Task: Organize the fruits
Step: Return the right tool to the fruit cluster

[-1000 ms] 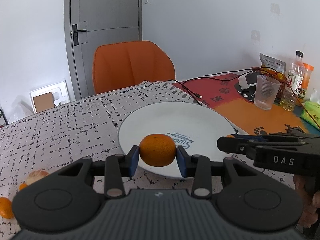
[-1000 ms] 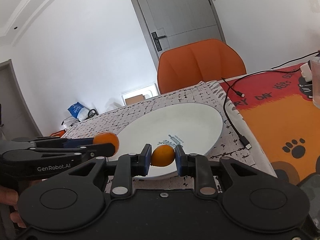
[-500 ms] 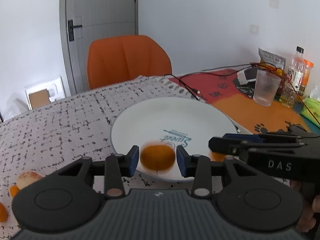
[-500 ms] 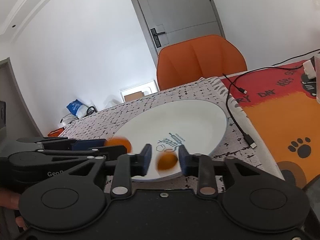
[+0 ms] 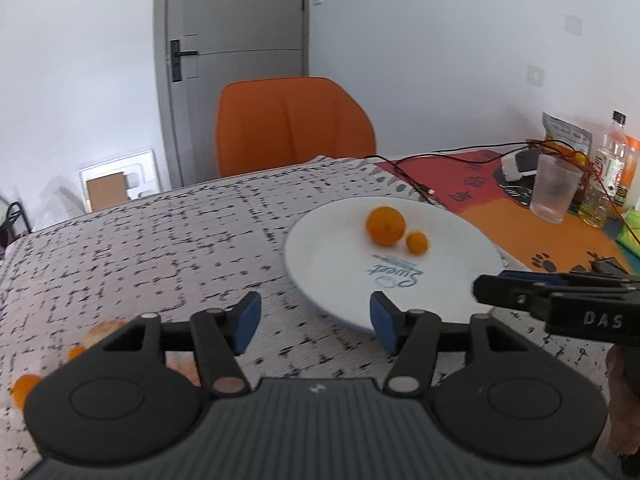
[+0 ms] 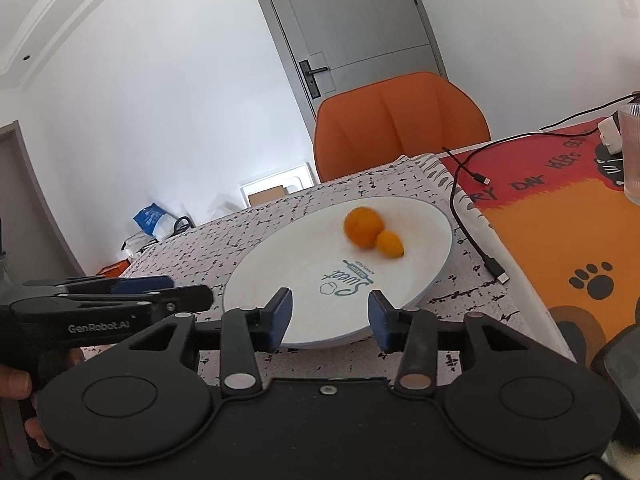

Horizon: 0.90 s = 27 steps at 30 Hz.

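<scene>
A white plate [image 5: 328,248] [image 6: 424,232] lies on the speckled tablecloth. On it a larger orange [image 5: 385,225] [image 6: 362,227] and a smaller orange [image 5: 417,242] [image 6: 389,244] rest side by side, touching. My left gripper [image 5: 314,322] is open and empty, at the plate's near left rim. My right gripper [image 6: 330,316] is open and empty over the plate's near edge; it also shows in the left wrist view [image 5: 552,300]. More fruit pieces [image 5: 28,384] lie at the left, partly hidden behind my left gripper.
An orange chair [image 5: 294,124] stands behind the table. A black cable [image 6: 476,232] runs beside the plate's right rim. A glass [image 5: 554,188], bottles [image 5: 608,164] and a snack bag stand at the far right on the red and orange mat [image 6: 560,216].
Both grippers opened and let go of their oranges, which now lie together on the plate. Both grippers drew back; the left one shifted left.
</scene>
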Tool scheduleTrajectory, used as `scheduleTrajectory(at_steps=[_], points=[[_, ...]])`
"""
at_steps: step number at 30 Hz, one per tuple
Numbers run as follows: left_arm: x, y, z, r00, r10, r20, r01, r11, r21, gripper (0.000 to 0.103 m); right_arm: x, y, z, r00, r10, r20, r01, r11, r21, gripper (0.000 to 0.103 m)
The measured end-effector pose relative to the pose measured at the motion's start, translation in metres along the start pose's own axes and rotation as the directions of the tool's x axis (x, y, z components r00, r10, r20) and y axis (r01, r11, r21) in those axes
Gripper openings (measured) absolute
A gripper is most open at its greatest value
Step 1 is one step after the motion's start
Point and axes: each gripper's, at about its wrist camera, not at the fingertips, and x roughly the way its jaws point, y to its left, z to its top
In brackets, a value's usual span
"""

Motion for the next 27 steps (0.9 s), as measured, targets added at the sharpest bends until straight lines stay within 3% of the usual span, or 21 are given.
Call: scheduleTrajectory(at_steps=[6, 12, 18, 22, 27], points=[[-0.018, 0.023, -0.009, 1.0, 0.012, 0.025, -0.011, 1.0, -0.027, 0.081, -0.001, 0.004, -0.002, 1.0, -0.002, -0.008, 0.002, 1.0, -0.006, 0.054], [-0.031, 0.042, -0.018, 0.998, 0.064, 0.023, -0.063, 0.996, -0.055, 0.085, -0.002, 0.012, -0.004, 1.0, 0.004, -0.019, -0.005, 1.0, -0.022, 0.057], [-0.045, 0.06, -0.027, 0.993, 0.113, 0.032, -0.111, 0.991, -0.08, 0.09, -0.003, 0.026, -0.005, 1.0, 0.017, -0.019, -0.017, 0.999, -0.05, 0.075], [-0.057, 0.071, -0.035, 0.989, 0.139, 0.047, -0.133, 0.986, -0.104, 0.091, -0.001, 0.034, -0.005, 1.0, 0.026, -0.018, -0.027, 0.998, -0.059, 0.1], [-0.066, 0.082, -0.042, 0.984, 0.168, 0.055, -0.161, 0.98, -0.118, 0.092, 0.003, 0.044, -0.005, 0.999, 0.042, -0.031, -0.044, 0.997, -0.062, 0.103]])
